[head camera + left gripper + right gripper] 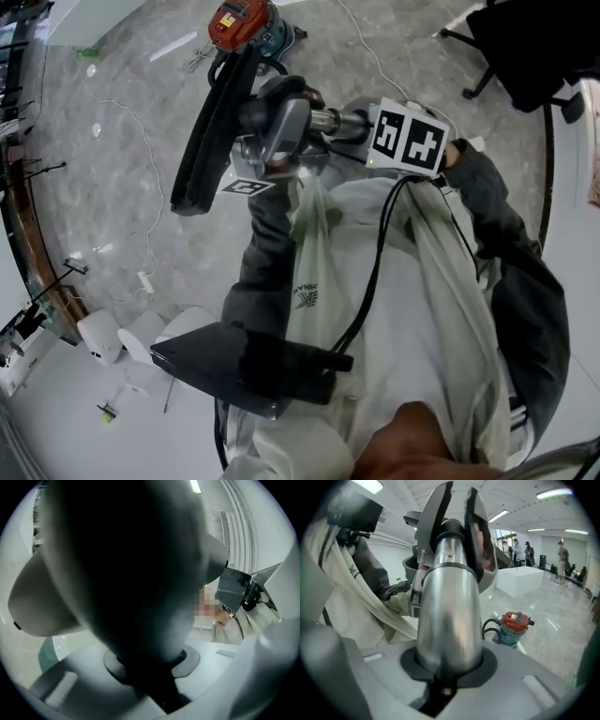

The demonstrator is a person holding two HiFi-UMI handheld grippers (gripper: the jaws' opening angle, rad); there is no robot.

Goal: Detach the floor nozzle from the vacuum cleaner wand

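Note:
In the head view a long black floor nozzle (pixel 211 131) hangs tilted above the floor, joined to a short silver wand (pixel 330 120). My left gripper (pixel 279 141) is shut on the nozzle's dark neck, which fills the left gripper view (pixel 140 573) as a blur between the jaws (pixel 150 667). My right gripper (pixel 364 127), with its marker cube, is shut on the wand. In the right gripper view the wand (pixel 450 606) runs straight out from the jaws (pixel 449 665) to the left gripper's grey fingers (pixel 433 522). The red vacuum canister (pixel 239 23) (pixel 513 627) stands on the floor beyond.
A black flat box (pixel 244 361) sticks out from the person's chest, with a cable running up. White stools (pixel 112 336) and thin cables lie on the grey floor at the left. An office chair (pixel 525 47) stands at the top right. People (pixel 562 564) stand far off.

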